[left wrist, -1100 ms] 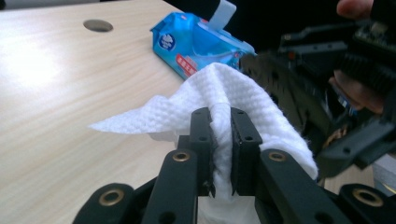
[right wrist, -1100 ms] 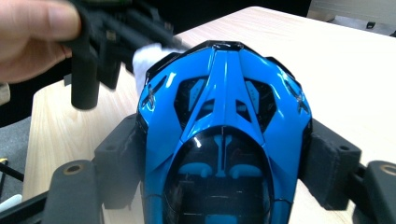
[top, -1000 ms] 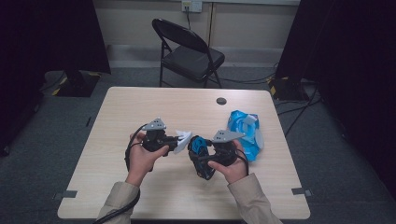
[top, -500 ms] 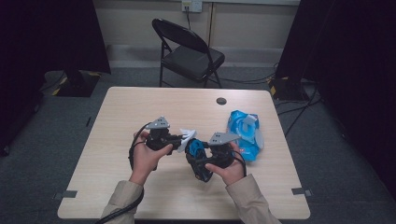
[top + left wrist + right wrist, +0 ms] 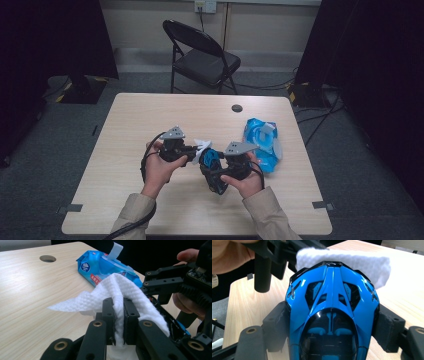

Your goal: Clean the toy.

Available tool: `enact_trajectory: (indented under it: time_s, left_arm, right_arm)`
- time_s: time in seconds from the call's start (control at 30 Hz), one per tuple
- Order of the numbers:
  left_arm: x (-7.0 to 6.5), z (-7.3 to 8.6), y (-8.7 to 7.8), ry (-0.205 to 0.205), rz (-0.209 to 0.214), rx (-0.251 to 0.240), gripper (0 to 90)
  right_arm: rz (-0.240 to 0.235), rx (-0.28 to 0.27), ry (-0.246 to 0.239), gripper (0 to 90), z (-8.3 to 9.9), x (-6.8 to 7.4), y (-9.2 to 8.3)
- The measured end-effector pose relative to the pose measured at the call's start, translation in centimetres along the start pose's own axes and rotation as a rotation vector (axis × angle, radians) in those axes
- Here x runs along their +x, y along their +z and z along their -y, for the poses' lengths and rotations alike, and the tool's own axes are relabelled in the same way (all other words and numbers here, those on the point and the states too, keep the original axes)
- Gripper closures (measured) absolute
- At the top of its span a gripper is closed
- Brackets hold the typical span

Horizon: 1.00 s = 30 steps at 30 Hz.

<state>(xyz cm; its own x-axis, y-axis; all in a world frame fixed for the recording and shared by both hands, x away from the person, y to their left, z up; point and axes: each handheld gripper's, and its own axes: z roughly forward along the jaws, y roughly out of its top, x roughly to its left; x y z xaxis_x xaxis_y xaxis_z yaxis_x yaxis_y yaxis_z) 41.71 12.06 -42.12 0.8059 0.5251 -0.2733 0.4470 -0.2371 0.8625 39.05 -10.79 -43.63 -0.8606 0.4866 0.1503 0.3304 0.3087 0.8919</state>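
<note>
Evidently limp wet wipe (image 5: 120, 290), pinched mid-fold by left gripper (image 5: 119, 322); glossy, slippery blue toy car (image 5: 332, 315) clamped at flanks by right gripper (image 5: 332, 340).

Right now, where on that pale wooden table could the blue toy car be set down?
Bare tabletop lies left of the round cable hole. It is crowded around the blue wipes pack and both grippers.
</note>
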Motion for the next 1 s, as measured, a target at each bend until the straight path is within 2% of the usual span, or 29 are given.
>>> enact_trajectory:
  time_s: [0.13,0.3,0.7,1.0]
  left_arm:
    - [-0.1,0.2,0.5,0.001,0.007,0.003,82.4]
    - [-0.6,1.0,1.2,0.012,0.017,0.030,82.3]
    - [-1.5,2.8,3.3,0.003,0.067,0.061,82.3]
    - [-1.8,3.8,3.8,-0.003,0.081,0.065,82.1]
  right_arm:
    - [0.007,-0.005,0.003,25.0,0.0,-0.1,-0.2]
    - [0.010,-0.021,0.005,25.0,-0.2,0.0,-0.5]
    - [0.033,-0.048,0.030,25.0,-0.1,-0.7,-1.5]
    - [0.038,-0.056,0.031,25.0,-0.3,-0.6,-1.7]
